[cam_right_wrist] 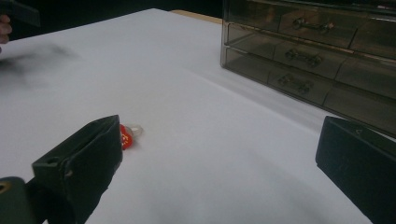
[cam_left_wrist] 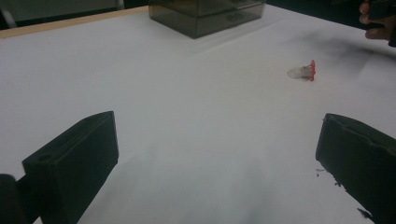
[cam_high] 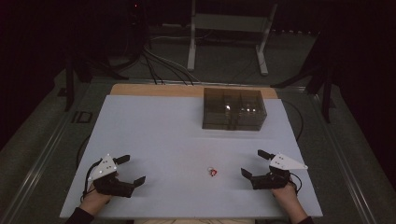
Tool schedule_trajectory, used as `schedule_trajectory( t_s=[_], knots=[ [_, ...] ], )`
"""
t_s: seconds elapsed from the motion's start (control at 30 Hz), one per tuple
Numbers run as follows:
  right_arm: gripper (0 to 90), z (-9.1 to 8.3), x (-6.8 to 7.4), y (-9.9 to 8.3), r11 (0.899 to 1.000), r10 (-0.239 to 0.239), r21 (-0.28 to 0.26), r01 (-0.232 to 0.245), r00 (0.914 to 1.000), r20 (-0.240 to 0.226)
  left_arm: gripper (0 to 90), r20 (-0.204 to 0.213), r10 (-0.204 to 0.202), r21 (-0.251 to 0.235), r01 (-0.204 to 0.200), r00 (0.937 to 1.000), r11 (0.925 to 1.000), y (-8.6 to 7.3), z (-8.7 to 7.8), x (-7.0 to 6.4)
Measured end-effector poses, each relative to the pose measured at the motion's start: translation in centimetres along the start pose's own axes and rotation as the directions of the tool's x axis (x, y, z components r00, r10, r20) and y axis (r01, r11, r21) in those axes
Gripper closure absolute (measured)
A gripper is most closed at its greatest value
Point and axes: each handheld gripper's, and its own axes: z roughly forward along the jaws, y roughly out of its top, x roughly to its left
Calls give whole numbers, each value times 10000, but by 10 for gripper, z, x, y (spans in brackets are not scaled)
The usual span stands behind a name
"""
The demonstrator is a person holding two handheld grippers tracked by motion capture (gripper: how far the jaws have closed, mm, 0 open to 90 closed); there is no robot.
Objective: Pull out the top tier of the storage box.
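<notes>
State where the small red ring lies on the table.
In the high view, the red ring lies on the white table near its front edge, between both grippers, nearer the right gripper.

I see a white table (cam_high: 154, 140) with a bare tan wood strip along its 12 o'clock edge. At about 1 o'clock sits a smoky, see-through grey drawer box (cam_high: 234, 108). The small ring (cam_high: 213, 172) is red with a clear part. My left gripper (cam_high: 131, 170) and right gripper (cam_high: 252, 163) both have black jaws and white three-cornered plates dotted with dark spots.
</notes>
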Motion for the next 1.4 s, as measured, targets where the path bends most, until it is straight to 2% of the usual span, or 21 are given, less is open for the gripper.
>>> schedule_trajectory(
  t_s=[0.17, 0.53, 0.77, 1.03, 1.4],
  knots=[
    [7, -1, 0, -2, 9999, -70, 128, 70, 10000, 3, 0, -59, -118, -48, 118, 9999, 9999, 1, 0, 1],
    [7, -7, 3, -4, 9998, -75, 200, 77, 9999, -149, 0, 29, 6, 123, -6, 10000, 9999, 2, 2, -1],
    [7, -3, 3, -6, 9995, -40, 314, 34, 9998, 211, 0, 36, -97, 295, 95, 9999, 9995, 0, 4, 1],
    [7, 3, 6, -5, 9976, -305, 638, 274, 9984, 471, 0, -53, -288, 396, 290, 9996, 9988, -1, 0, 1],
    [7, 7, 11, -3, 9951, -211, 964, 202, 9997, 88, 0, -170, -366, 295, 371, 9992, 9989, 0, -4, 1]
  ],
)
